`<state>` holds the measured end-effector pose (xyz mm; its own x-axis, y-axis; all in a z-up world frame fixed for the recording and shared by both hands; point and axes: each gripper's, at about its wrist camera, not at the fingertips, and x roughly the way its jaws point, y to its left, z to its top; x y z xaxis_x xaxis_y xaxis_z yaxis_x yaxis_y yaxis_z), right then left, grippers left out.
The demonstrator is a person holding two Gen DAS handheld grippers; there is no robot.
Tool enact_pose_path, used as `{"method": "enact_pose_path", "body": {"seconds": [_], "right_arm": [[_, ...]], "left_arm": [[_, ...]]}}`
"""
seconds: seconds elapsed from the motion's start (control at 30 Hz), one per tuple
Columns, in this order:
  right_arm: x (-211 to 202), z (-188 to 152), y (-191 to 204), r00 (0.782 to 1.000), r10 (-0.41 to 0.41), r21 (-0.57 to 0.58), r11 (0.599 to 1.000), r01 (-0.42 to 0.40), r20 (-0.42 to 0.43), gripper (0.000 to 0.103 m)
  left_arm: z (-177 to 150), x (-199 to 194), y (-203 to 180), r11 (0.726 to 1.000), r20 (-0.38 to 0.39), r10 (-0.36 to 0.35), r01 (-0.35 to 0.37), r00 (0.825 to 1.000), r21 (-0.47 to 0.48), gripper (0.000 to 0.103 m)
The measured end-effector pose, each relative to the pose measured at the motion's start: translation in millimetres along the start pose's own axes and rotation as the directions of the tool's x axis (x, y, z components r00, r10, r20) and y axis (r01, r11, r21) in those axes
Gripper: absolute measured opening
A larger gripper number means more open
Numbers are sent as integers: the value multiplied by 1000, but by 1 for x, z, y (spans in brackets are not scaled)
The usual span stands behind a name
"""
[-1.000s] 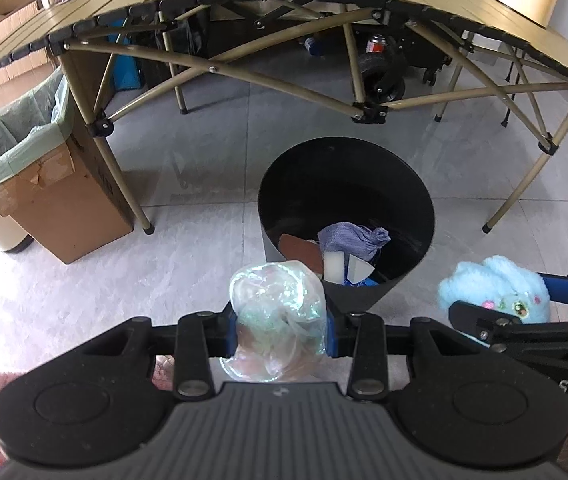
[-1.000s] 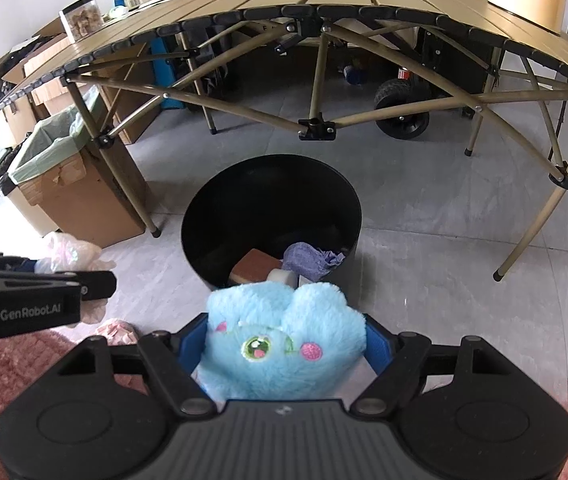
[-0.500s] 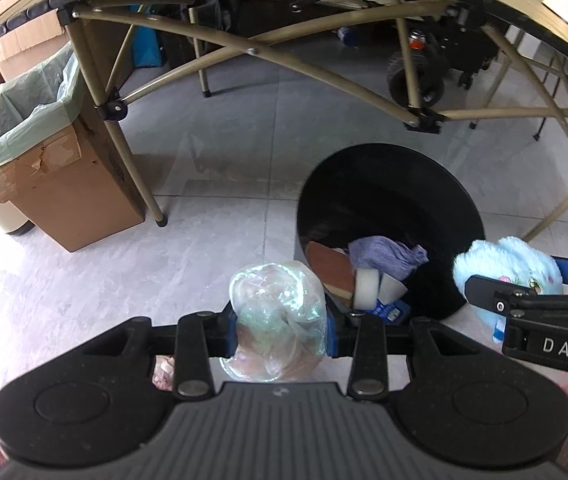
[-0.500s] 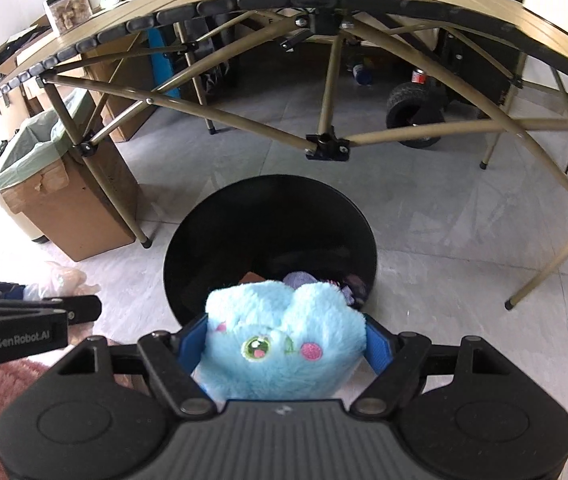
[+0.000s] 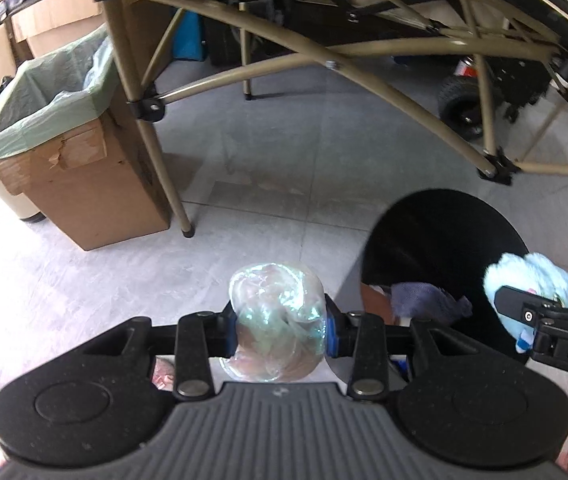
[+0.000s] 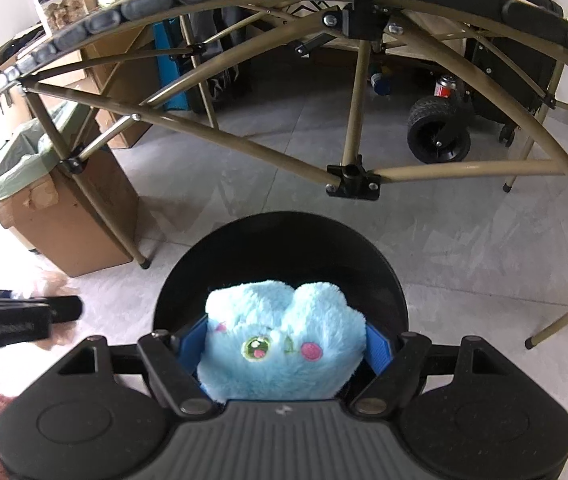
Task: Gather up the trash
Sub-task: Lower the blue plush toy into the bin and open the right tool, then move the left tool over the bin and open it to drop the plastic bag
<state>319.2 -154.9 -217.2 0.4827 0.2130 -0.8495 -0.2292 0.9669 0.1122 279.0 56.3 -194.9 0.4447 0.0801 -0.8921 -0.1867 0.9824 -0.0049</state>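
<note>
L tongs [image 5: 280, 330] clamped on plastic wad [image 5: 278, 320], still short of black bin [image 5: 444, 232] rim; I'd miss. R tongs [image 6: 284, 354] grip blue plush [image 6: 284, 344].

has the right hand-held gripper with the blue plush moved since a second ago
Yes. The right hand-held gripper, shut on the blue plush, has moved forward over the black bin; the plush now covers the bin's contents.

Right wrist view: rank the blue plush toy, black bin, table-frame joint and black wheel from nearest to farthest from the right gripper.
1. blue plush toy, clamped in the right gripper.
2. black bin, just beyond, below the toy.
3. table-frame joint, behind the bin, centre.
4. black wheel, far right, under the table.
</note>
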Motion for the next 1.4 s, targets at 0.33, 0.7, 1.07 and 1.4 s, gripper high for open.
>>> {"method": "enact_pose_path", "body": {"seconds": [0.33,0.7,1.07,1.4], "right_arm": [[6,6,8,999,-14,-18,1000,15,31,77],[7,7,-1,999,-23,22,999,23,29,93],[3,5,-1,999,-40,18,999,39,20,103],[-5,3,-18,996,-84,55,995,84,1,103]], "left_arm": [[3,-3,3,1000,46,13,-13,999,-6,38],[3,-4,0,1000,51,10,-10,999,-4,38],[3,-1,-3,1000,47,10,-11,999,10,38],[3,-2,-17,999,50,-3,2,999,36,38]]}}
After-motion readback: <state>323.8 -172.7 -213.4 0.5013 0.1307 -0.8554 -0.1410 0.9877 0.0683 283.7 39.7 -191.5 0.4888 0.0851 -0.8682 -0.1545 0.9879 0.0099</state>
